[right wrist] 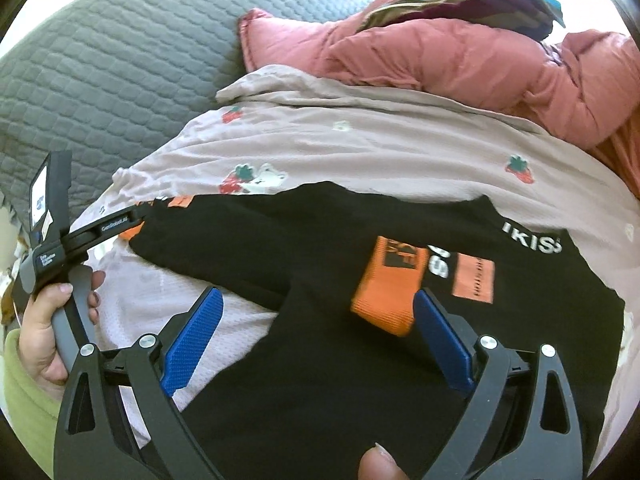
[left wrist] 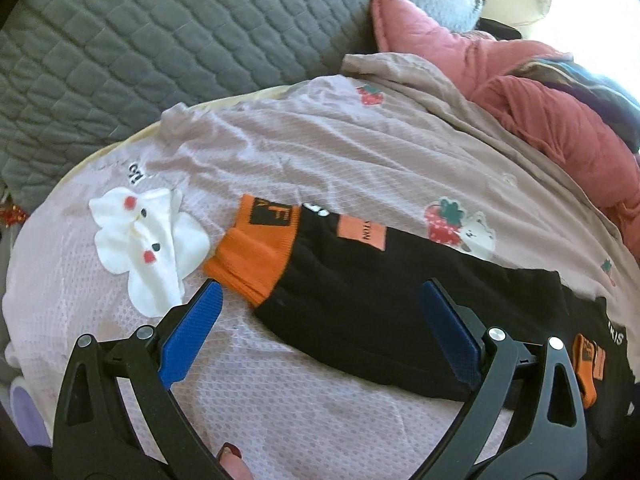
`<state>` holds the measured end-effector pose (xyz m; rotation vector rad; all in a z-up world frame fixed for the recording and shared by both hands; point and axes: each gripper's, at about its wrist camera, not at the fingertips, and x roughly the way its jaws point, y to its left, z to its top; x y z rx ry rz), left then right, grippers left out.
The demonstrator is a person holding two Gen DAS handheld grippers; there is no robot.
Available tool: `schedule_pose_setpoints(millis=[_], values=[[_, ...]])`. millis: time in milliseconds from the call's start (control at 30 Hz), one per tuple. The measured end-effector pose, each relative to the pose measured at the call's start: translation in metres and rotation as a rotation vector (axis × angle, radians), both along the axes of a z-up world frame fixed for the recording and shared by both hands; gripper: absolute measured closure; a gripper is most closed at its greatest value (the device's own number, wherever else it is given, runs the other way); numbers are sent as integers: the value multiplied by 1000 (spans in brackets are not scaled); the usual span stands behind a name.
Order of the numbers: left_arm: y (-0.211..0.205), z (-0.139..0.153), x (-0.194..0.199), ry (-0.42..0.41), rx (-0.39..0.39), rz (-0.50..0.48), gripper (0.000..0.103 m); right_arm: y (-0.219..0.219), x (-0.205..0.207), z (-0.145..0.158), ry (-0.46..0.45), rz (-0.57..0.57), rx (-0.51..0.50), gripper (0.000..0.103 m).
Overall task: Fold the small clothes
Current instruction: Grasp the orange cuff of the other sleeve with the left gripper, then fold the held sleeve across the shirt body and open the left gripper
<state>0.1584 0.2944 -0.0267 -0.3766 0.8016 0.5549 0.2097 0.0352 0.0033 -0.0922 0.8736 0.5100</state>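
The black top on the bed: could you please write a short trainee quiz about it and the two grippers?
1. True or false: the left gripper is shut on the orange cuff of the black top.
2. Which item lies beside that cuff, away from the top's body? A) white socks B) a towel C) a hat
3. Fill in: in the right wrist view, the right gripper hangs open over the top, where a second orange ____ lies folded onto the black fabric.

Key:
1. False; both fingers are spread apart and hold nothing.
2. A
3. cuff
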Motion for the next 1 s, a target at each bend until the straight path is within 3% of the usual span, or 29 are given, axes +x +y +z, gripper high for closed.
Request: schedule_pose_setpoints(millis=[400, 467, 667, 800, 1000], values=[[31, -31, 6, 25, -105, 101, 11, 29, 4, -21, 19, 37, -13, 8], [35, -34, 9, 23, -110, 121, 15, 27, 5, -24, 26, 31, -12, 8], [44, -42, 18, -1, -117, 168, 43, 10, 13, -32, 49, -21, -5, 8], [41, -33, 15, -79, -129, 145, 93, -4, 17, -33, 54, -64, 11, 8], [25, -9, 11, -174, -130, 63, 98, -29, 15, -34, 56, -118, 29, 8]])
